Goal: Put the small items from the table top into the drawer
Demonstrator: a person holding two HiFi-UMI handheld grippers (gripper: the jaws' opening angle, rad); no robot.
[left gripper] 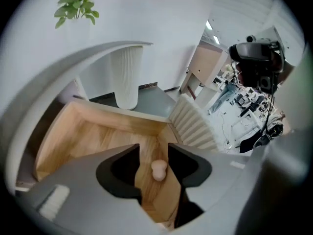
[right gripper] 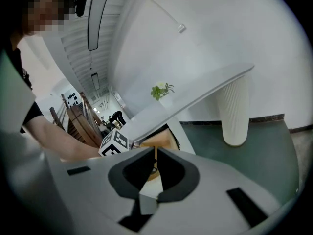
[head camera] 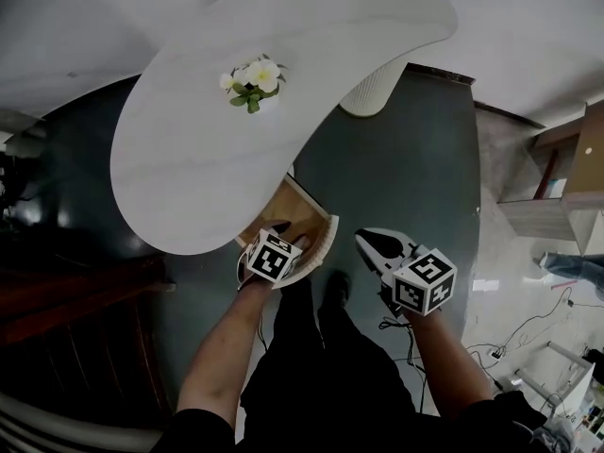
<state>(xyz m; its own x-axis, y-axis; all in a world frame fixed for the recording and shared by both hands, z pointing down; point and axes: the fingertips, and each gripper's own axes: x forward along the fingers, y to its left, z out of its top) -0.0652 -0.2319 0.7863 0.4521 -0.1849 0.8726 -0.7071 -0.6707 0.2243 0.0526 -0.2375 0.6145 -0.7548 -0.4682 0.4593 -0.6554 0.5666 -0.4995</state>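
Observation:
Under the white table top [head camera: 189, 168] the wooden drawer [head camera: 300, 206] is pulled out. A small pale pink rounded item [left gripper: 158, 169] lies on the drawer floor [left gripper: 88, 131]. My left gripper [left gripper: 153, 146] hangs above it, pointing steeply down, jaws open and apart from the item. In the head view the left gripper [head camera: 276, 232] is over the drawer's near corner. My right gripper [head camera: 370, 241] is to the right of the drawer, above the floor. Its fingertips meet in the right gripper view [right gripper: 155, 150], with nothing between them. On the table top I see only a small potted flower [head camera: 255, 83].
The drawer's ribbed white front [left gripper: 193, 124] curves at the right of the drawer. A ribbed white table leg [head camera: 370, 91] stands behind it on the dark green floor. Dark wooden furniture [head camera: 66, 300] is at the left; cables [head camera: 528, 328] lie at the right.

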